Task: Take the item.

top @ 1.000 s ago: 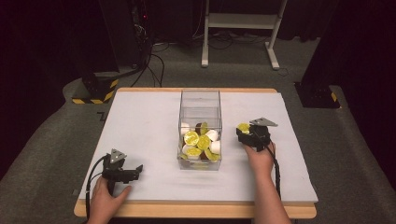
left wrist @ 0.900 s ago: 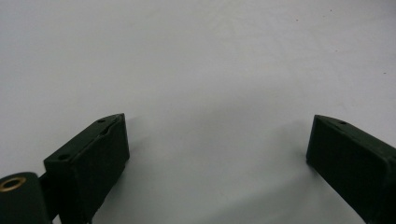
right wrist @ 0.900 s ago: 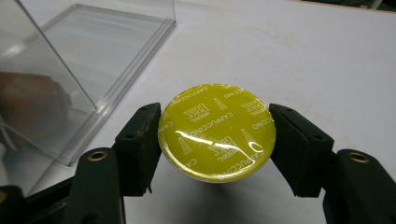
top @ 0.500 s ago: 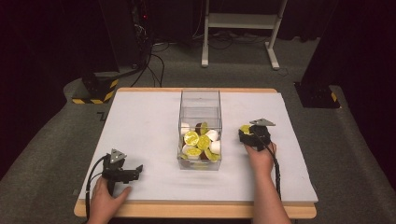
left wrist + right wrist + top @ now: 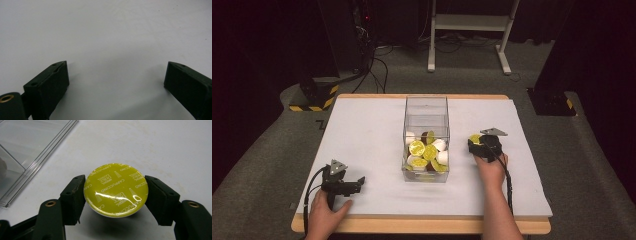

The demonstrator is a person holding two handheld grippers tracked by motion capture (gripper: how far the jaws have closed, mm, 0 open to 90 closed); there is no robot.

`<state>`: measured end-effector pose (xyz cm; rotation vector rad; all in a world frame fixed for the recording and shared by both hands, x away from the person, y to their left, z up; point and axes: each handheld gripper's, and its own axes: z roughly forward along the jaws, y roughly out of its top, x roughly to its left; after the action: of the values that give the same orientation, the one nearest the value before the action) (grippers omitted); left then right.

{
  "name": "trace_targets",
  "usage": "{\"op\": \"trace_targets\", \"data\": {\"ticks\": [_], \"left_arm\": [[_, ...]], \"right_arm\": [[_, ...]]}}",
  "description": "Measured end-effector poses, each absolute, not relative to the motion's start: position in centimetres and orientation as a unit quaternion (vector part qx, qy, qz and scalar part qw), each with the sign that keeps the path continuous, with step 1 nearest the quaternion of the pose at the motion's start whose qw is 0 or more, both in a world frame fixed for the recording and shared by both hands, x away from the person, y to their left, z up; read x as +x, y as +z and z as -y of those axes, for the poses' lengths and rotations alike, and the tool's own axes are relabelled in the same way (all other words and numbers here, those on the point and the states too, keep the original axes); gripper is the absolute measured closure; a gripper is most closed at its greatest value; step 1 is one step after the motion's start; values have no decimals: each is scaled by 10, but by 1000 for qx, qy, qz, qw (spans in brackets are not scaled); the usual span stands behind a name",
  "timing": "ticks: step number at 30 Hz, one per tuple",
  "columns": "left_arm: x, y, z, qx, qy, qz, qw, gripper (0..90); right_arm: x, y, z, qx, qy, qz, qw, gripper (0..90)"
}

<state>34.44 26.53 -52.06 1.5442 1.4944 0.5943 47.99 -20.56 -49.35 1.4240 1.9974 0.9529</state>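
Yellow-lidded capsule (image 5: 115,190) sits clamped in the right gripper (image 5: 115,195), jaws just easing; release gently on the table (image 5: 367,130). Left gripper (image 5: 116,75) gapes empty.

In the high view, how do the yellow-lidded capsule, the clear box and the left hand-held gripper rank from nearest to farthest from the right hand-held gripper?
1. Yellow-lidded capsule: between the jaws of the right hand-held gripper.
2. Clear box: at the table's middle, just to its left.
3. Left hand-held gripper: far across, near the table's front left edge.
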Motion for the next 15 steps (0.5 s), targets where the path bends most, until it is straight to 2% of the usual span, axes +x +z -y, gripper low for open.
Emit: {"op": "trace_targets", "data": {"ticks": [15], "left_arm": [[344, -521, -266, 623, 239, -601, 439, 60]], "right_arm": [[479, -491, 206, 527, 357, -732, 245, 274]]}}
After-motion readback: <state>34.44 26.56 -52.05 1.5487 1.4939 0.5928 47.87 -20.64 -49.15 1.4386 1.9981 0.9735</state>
